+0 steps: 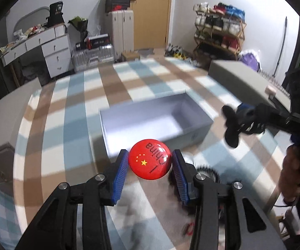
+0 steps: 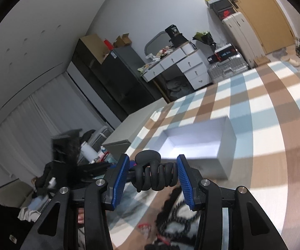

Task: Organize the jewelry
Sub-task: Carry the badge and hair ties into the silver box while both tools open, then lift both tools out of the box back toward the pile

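My left gripper is shut on a round red badge with yellow stars and black lettering, held above the checked cloth just in front of an open white box. My right gripper is shut on a black twisted hair tie with a rounded knob on top. In the left wrist view the right gripper hangs at the right of the box with the black hair tie in it. The white box lies beyond it, empty inside.
A blue, brown and white checked cloth covers the surface. Black beaded or toothed hair pieces and a small red item lie below the right gripper. A grey box lid sits at the back right. A hand grips the right tool.
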`<control>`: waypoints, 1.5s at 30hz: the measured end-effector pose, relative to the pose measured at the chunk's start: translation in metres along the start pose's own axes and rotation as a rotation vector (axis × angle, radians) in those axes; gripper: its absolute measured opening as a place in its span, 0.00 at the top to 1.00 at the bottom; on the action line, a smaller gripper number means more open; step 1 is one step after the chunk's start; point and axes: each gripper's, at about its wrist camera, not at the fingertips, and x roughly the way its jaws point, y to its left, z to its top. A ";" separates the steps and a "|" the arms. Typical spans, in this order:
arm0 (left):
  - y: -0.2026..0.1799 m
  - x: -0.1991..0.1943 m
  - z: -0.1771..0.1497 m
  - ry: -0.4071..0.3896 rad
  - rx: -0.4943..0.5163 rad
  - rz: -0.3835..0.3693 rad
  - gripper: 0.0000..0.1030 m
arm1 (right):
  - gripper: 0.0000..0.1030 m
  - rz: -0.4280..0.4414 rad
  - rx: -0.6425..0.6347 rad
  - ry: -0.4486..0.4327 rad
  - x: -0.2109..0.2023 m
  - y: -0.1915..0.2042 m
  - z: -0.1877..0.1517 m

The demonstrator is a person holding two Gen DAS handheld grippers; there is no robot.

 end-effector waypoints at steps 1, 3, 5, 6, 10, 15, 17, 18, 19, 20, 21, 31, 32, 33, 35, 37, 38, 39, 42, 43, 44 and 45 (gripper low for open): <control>0.002 0.002 0.005 -0.006 0.004 0.006 0.64 | 0.55 -0.001 -0.005 0.001 0.003 0.000 0.004; 0.005 0.009 0.017 -0.011 0.010 0.017 0.64 | 0.55 -0.011 -0.022 0.007 0.013 0.000 0.015; 0.008 0.022 0.025 0.004 0.016 0.019 0.64 | 0.55 -0.024 -0.027 0.018 0.022 -0.004 0.023; 0.010 0.027 0.027 0.011 0.014 0.011 0.64 | 0.56 -0.032 -0.022 0.026 0.029 -0.008 0.028; 0.018 0.048 0.036 0.043 -0.016 -0.022 0.64 | 0.55 -0.061 -0.001 0.062 0.049 -0.024 0.039; 0.024 0.067 0.041 0.091 -0.028 -0.043 0.64 | 0.56 -0.104 0.011 0.125 0.073 -0.040 0.044; 0.026 0.074 0.042 0.109 -0.033 -0.049 0.64 | 0.56 -0.129 0.015 0.152 0.081 -0.045 0.044; 0.027 0.077 0.043 0.118 -0.030 -0.053 0.64 | 0.56 -0.146 0.020 0.172 0.087 -0.049 0.044; 0.027 0.081 0.042 0.127 -0.030 -0.060 0.64 | 0.56 -0.157 0.024 0.185 0.090 -0.051 0.044; 0.027 0.082 0.043 0.132 -0.031 -0.063 0.64 | 0.56 -0.166 0.024 0.201 0.095 -0.054 0.043; 0.026 0.084 0.042 0.141 -0.029 -0.067 0.64 | 0.56 -0.171 0.022 0.214 0.098 -0.055 0.042; 0.035 0.104 0.043 0.176 -0.057 -0.106 0.63 | 0.54 -0.221 -0.036 0.246 0.117 -0.050 0.048; 0.035 0.103 0.043 0.176 -0.057 -0.098 0.63 | 0.54 -0.225 -0.040 0.241 0.117 -0.050 0.048; 0.036 0.103 0.043 0.174 -0.054 -0.079 0.62 | 0.54 -0.231 -0.047 0.230 0.116 -0.049 0.049; 0.036 0.098 0.043 0.160 -0.054 -0.075 0.59 | 0.49 -0.229 -0.044 0.215 0.114 -0.049 0.051; 0.037 0.092 0.043 0.136 -0.056 -0.068 0.43 | 0.45 -0.229 -0.042 0.183 0.106 -0.047 0.052; 0.037 0.086 0.043 0.115 -0.053 -0.059 0.41 | 0.42 -0.229 -0.044 0.165 0.101 -0.045 0.053; 0.037 0.081 0.043 0.101 -0.050 -0.052 0.40 | 0.40 -0.228 -0.046 0.149 0.096 -0.043 0.053; 0.036 0.067 0.044 0.067 -0.047 -0.023 0.40 | 0.33 -0.227 -0.054 0.089 0.076 -0.035 0.054; 0.037 0.063 0.043 0.057 -0.051 -0.012 0.39 | 0.31 -0.228 -0.062 0.066 0.067 -0.031 0.055; 0.038 0.056 0.041 0.039 -0.056 -0.002 0.39 | 0.30 -0.229 -0.066 0.054 0.064 -0.029 0.056; 0.038 0.052 0.041 0.030 -0.061 0.006 0.39 | 0.29 -0.232 -0.072 0.032 0.055 -0.025 0.056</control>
